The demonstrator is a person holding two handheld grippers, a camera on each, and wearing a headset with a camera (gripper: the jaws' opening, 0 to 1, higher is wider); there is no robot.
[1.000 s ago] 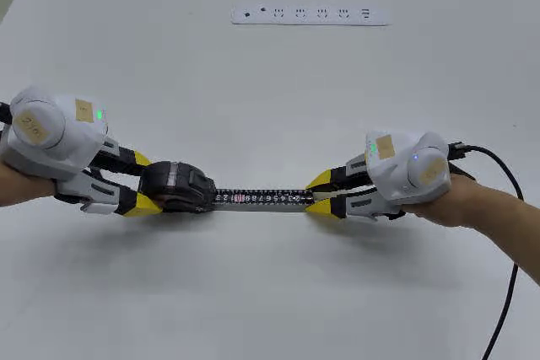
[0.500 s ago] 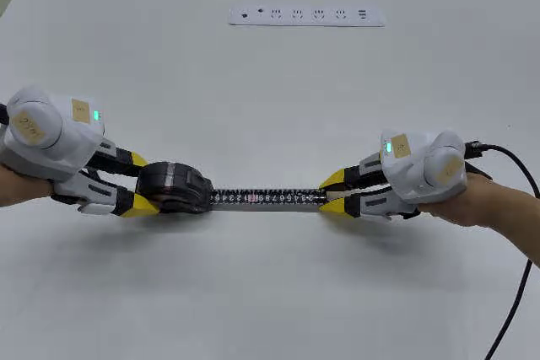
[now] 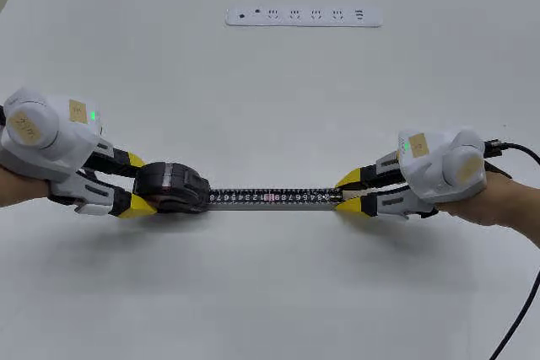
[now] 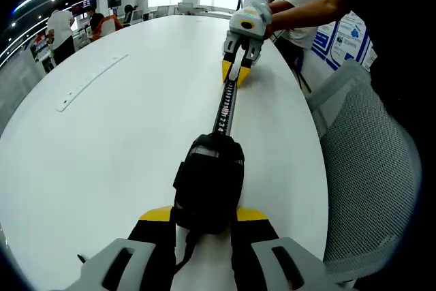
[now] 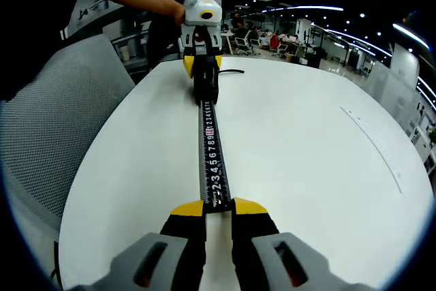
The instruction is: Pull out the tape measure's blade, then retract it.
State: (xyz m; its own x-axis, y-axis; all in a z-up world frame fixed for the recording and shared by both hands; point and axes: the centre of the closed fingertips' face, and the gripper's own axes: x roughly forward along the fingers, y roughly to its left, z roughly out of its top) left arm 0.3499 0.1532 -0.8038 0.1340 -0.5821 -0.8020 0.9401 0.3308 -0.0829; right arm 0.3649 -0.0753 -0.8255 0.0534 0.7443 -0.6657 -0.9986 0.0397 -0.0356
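A black tape measure case [image 3: 173, 187] rests on the white table, and my left gripper [image 3: 142, 183] is shut on it; in the left gripper view the case [image 4: 208, 182] sits between the yellow-tipped jaws. Its black blade [image 3: 274, 197] with white numerals runs right, just above the tabletop. My right gripper [image 3: 348, 192] is shut on the blade's end. In the right gripper view the blade [image 5: 210, 155] stretches from my right gripper [image 5: 218, 207] to the case [image 5: 206, 86] at the far end. In the left gripper view, the blade [image 4: 226, 103] leads to the right gripper [image 4: 236, 73].
A white power strip [image 3: 304, 16] lies flat at the far side of the table [image 3: 270, 292]. A black cable [image 3: 515, 309] trails from the right gripper off the near right edge. A grey mesh chair [image 4: 368, 168] stands beside the table.
My right gripper has moved to the right, drawing more blade out of the case. The left gripper and case have stayed about where they were.
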